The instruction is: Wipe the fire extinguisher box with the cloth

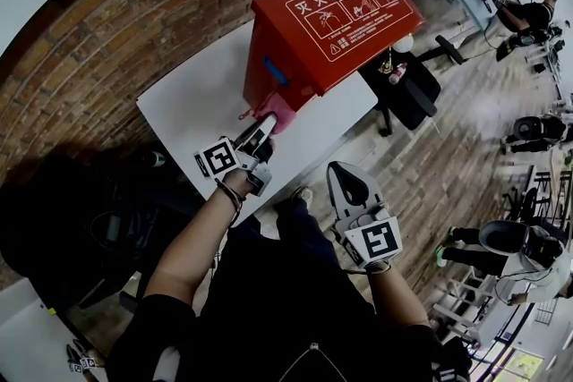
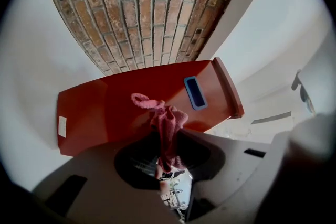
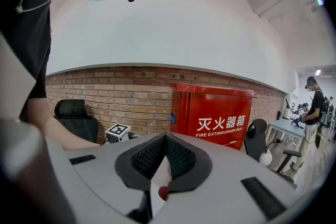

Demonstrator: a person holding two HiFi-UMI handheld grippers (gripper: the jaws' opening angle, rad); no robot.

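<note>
- Pink cloth [image 1: 273,112] is pinched in my left gripper [image 1: 261,128]. The jaws are closed hard on a bunched fold, and a loop and a loose end poke out past the tips.
- Step in hand, my read: wiping the side face of the fire extinguisher box [image 1: 333,18]. The cloth sits low on that face near the front corner. It looks to be touching or just off it, and I can't say which.
- Right gripper [image 1: 346,179] hangs over the floor near my body, well apart from the box. Its jaws are closed together with nothing between them.
- Next move, as I judge it: press the cloth flat to the panel and sweep along it past the blue handle recess [image 2: 195,93], then go up to the sloped lid. Contact has to be steady, or the bunched cloth will only rub on 1 spot. Spreading it wider would cover more.
- Box location: it stands on a white table [image 1: 192,98], backed against a brick wall [image 1: 98,31].
- Box look: red, probably painted metal, with a sloped top carrying white picture instructions. The front has white lettering, and there is 1 small white label at the far end of the side panel.
- Surface reads smooth and clean from here. I can't make out any dirt.
</note>
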